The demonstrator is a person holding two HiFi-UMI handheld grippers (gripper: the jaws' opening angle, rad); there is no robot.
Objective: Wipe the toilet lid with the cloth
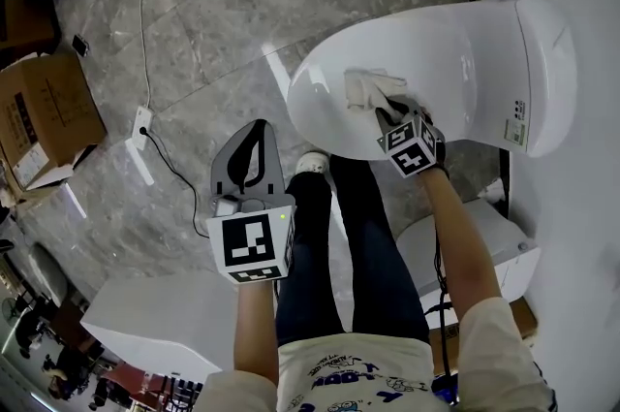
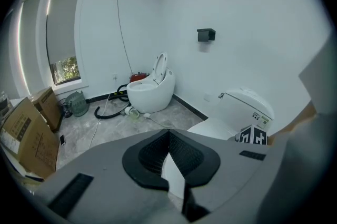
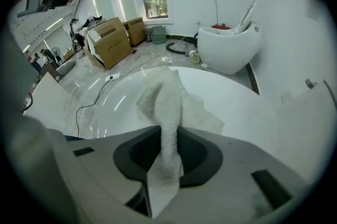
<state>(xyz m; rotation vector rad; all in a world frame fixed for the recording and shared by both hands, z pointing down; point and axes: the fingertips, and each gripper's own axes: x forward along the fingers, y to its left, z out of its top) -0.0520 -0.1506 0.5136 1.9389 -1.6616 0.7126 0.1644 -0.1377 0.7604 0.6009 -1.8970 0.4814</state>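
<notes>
The white toilet (image 1: 455, 71) stands at the upper right with its lid (image 3: 239, 107) down. A white cloth (image 1: 371, 88) lies bunched on the lid's near part. My right gripper (image 1: 390, 114) is shut on the cloth (image 3: 164, 104); a twisted strip of it runs between the jaws while the rest spreads flat on the lid. My left gripper (image 1: 254, 134) hangs over the floor to the left of the toilet, apart from it, shut with nothing in it. In the left gripper view the jaws (image 2: 168, 136) meet, with the toilet (image 2: 247, 104) beyond at the right.
Cardboard boxes (image 1: 44, 114) sit at the left, with a power strip (image 1: 142, 122) and its cable on the marble floor. A second, egg-shaped toilet (image 2: 152, 88) with raised lid stands by the far wall. The person's legs (image 1: 349, 245) are beside the bowl.
</notes>
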